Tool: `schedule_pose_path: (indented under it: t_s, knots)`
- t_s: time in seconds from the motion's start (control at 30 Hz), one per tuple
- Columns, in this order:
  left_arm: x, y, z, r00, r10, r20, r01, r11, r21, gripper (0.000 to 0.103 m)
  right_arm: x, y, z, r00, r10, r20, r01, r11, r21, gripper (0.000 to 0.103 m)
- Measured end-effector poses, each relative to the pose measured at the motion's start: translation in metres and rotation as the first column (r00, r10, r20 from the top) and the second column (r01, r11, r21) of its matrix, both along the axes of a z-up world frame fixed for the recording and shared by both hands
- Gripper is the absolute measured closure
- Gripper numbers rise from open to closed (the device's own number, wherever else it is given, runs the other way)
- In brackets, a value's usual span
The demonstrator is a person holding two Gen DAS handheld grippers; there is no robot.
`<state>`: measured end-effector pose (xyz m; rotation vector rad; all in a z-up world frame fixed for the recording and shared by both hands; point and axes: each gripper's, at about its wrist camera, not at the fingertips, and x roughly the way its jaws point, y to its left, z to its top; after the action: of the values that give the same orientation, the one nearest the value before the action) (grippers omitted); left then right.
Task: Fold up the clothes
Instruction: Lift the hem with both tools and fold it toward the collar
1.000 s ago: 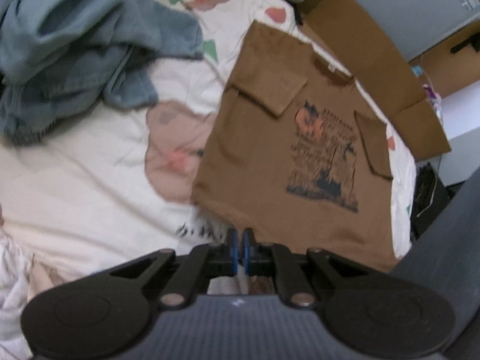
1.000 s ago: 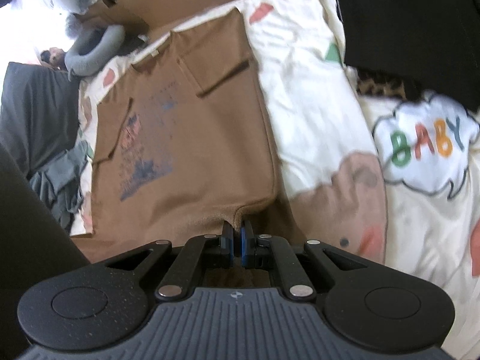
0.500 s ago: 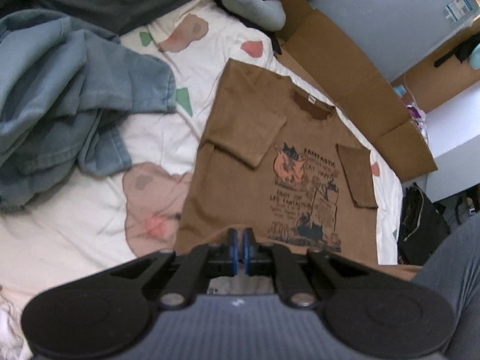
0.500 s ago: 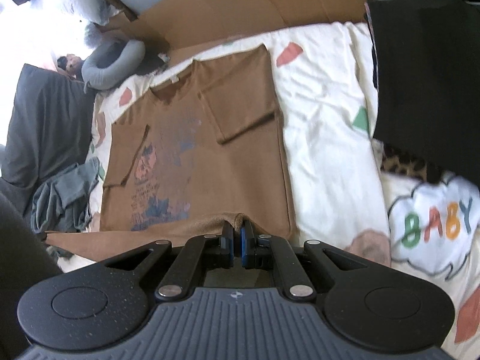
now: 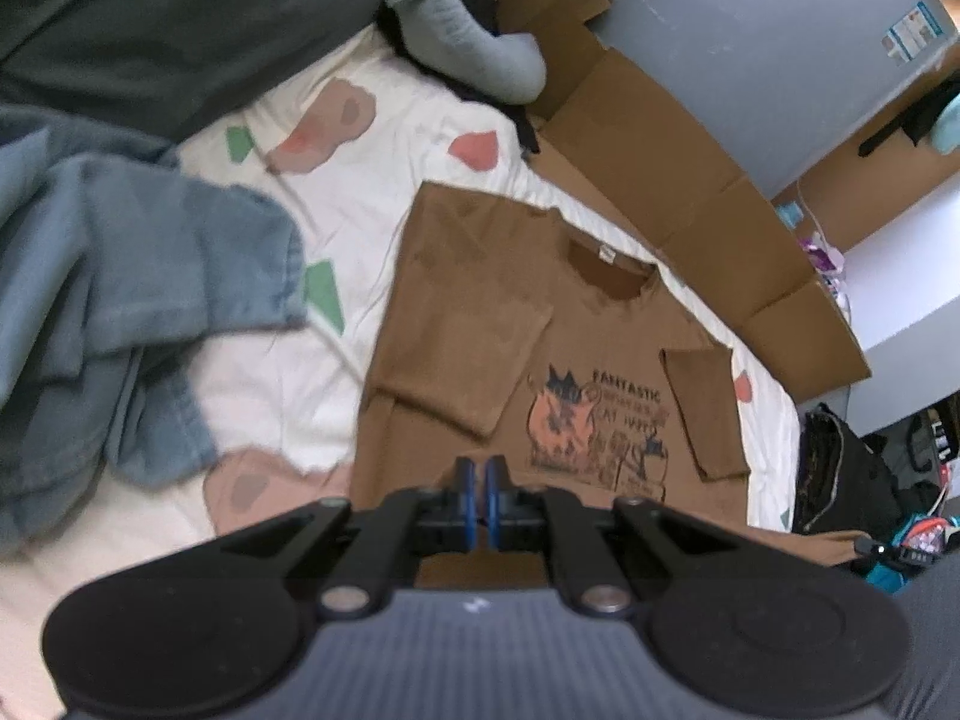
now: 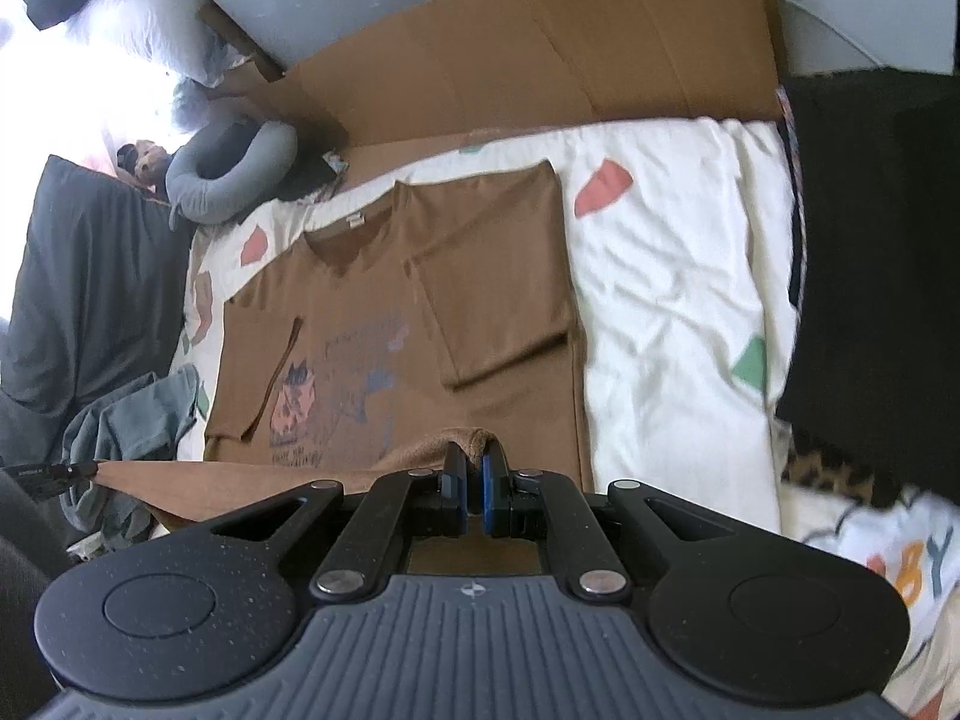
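The left gripper's (image 5: 479, 483) blue-padded fingers (image 5: 463, 495) were clamped together on the near hem of the brown printed cotton T-shirt (image 5: 480, 354), and the right gripper (image 6: 472, 477) pinched a bunched bit of the same hem between its fingers (image 6: 493, 495). Over the last second both had carried that hem up and toward the collar, so more of the lower shirt had doubled over and the cat print sat closer to the fingers; the bottom-to-top fold looked about half done, with the hem not yet laid down. The shirt lay flat on the white cartoon-print bedsheet (image 5: 372, 138), sleeves already folded in. A crumpled blue denim garment (image 5: 120, 300) lay to the left, a grey neck pillow (image 5: 474, 60) and flattened brown cardboard (image 6: 540, 54) at the far side, and a black cloth (image 6: 870, 240) to the right.
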<state>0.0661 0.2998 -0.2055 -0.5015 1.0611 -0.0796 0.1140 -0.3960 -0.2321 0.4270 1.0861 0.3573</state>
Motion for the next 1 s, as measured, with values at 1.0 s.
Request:
schedule_pose_path:
  t_s: [1.0]
  knots:
    - [0.144,0.011,-0.041,0.999,0.039,0.037,-0.041,0.998,0.044,0.099,0.157,0.041,-0.056,0.999,-0.024,0.022,0.026,0.995,-0.096,0.101]
